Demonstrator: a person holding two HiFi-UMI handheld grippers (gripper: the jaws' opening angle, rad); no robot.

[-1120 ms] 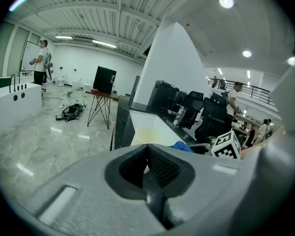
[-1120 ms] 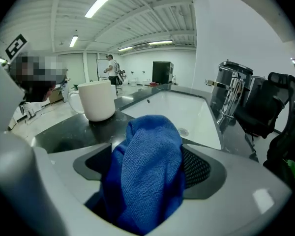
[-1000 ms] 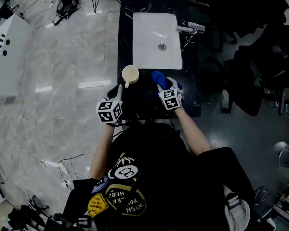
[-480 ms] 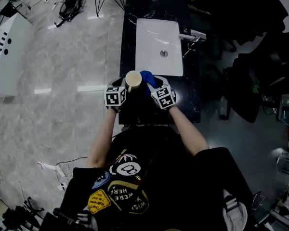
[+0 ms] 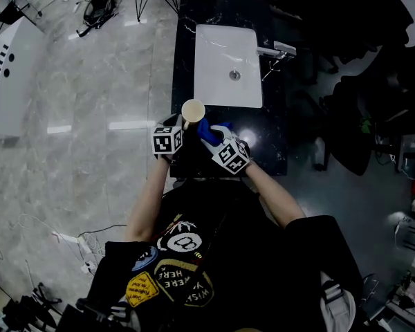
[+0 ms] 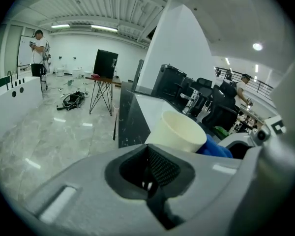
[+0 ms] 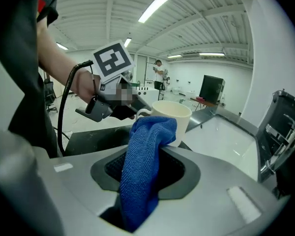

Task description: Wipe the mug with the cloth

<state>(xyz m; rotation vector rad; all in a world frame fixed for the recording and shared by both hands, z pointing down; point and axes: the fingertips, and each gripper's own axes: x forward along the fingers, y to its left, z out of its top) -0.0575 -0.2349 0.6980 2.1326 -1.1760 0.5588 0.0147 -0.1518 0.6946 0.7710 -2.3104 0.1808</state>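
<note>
The right gripper (image 7: 143, 173) has its jaws drawn in on the blue cloth (image 7: 142, 146). They have just been closing, and the cloth is pinched between them. It bunches up out of the jaws, and its top fold lies against the near side of the cream mug (image 7: 181, 118), just under the rim. It looks to be touching, though from this angle I can't be sure it presses on the wall.

The left gripper (image 6: 148, 170) has its jaws together. The right gripper view shows its dark tips at the mug's handle, so it appears to hold the mug by the handle. In its own view the handle is hidden behind the jaws, and only the mug's open mouth rises just beyond them, with a bit of cloth showing at the mug's right.

From the head view the mug sits between the two grippers. It is over the front left part of the black counter (image 5: 266, 140), beside the near corner of the white sink (image 5: 225, 61). The mug's base is covered by the cloth and the gripper body, so whether it rests on the counter can't be told. A tap (image 5: 277, 49) stands at the sink's right edge. Pale marble floor (image 5: 90, 102) lies to the left.
</note>
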